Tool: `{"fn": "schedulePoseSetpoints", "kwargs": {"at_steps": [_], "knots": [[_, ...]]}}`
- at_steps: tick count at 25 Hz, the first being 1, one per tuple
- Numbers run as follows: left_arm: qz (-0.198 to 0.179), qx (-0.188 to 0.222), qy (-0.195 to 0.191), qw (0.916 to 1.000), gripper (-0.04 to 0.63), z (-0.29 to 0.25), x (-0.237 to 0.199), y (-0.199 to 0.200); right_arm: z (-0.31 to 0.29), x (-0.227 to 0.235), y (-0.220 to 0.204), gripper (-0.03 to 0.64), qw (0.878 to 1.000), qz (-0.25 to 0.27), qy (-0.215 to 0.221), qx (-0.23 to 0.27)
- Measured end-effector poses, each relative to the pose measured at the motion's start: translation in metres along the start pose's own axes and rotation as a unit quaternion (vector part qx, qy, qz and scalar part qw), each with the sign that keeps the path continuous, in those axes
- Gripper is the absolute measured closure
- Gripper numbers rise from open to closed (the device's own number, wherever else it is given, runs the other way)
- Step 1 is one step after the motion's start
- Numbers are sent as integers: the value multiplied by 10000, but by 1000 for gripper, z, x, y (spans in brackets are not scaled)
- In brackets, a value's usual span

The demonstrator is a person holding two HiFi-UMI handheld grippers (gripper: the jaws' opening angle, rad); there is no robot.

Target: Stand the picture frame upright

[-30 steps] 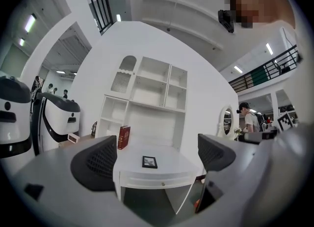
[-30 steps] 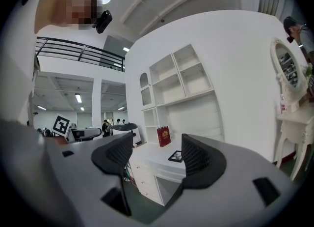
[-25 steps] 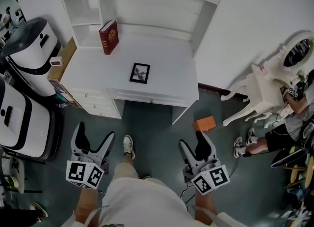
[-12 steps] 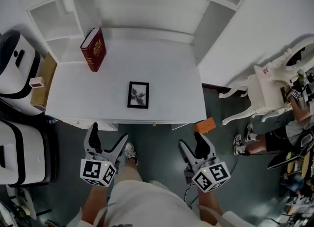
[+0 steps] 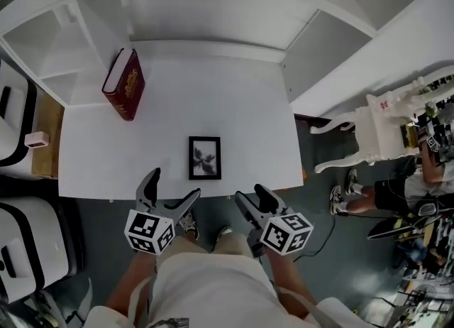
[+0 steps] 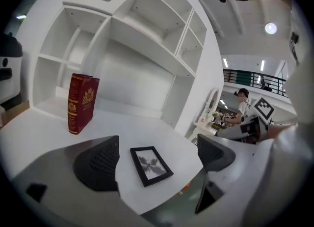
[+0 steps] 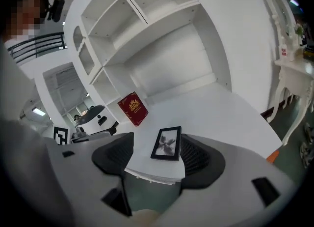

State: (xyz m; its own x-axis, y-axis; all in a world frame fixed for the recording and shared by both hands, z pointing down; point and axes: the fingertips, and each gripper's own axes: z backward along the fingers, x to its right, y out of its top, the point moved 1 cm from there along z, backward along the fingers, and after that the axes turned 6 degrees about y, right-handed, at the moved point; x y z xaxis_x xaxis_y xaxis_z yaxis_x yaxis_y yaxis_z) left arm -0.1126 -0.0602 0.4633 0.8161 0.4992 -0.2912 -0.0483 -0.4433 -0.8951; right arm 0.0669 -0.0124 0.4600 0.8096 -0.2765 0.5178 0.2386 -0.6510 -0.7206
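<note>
A white desk (image 5: 241,99) with open shelves (image 5: 42,39) stands against a white wall (image 5: 397,50). The floor (image 5: 340,263) is dark grey-green. A carved white chair (image 5: 383,122) stands to the right.

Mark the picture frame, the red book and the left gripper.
picture frame (image 5: 205,157): head view, middle of its print.
red book (image 5: 128,84): head view, front cover.
left gripper (image 5: 174,183): head view, midway between fingertips.
</note>
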Motion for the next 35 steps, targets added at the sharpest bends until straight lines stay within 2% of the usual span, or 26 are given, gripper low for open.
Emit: {"fn": "schedulePoseSetpoints", "kwargs": {"at_steps": [4,8,11,14,16,19,23,30,35], "knots": [[59,-363,65,9993,100,-27,-14,-7,-37,13,-5,322,9989,90,-125,-432],[-95,-850,211,9961,101,-64,-22,-27,-89,41,-25,325,9920,264,-267,-1206],[-237,-1182,331,9921,101,-94,-25,-42,-119,63,-32,328,9871,327,-390,-1516],[-426,-1636,452,9846,108,-119,-28,-59,-135,84,-41,388,9815,466,-560,-1773],[-425,-1971,548,9779,129,-131,-33,-72,-142,95,-44,391,9776,568,-582,-1941],[-337,-2359,668,9689,199,-143,-42,-89,-155,101,-44,390,9752,602,-455,-2081],[-214,-2573,945,9615,301,-151,-52,-101,-170,101,-42,391,9710,761,-271,-2250],[26,-2781,1154,9536,378,-166,-54,-109,-190,105,-45,394,9639,822,-116,-2529],[-7,-2889,1241,9493,410,-168,-56,-113,-194,108,-46,410,9632,793,-144,-2566]]}}
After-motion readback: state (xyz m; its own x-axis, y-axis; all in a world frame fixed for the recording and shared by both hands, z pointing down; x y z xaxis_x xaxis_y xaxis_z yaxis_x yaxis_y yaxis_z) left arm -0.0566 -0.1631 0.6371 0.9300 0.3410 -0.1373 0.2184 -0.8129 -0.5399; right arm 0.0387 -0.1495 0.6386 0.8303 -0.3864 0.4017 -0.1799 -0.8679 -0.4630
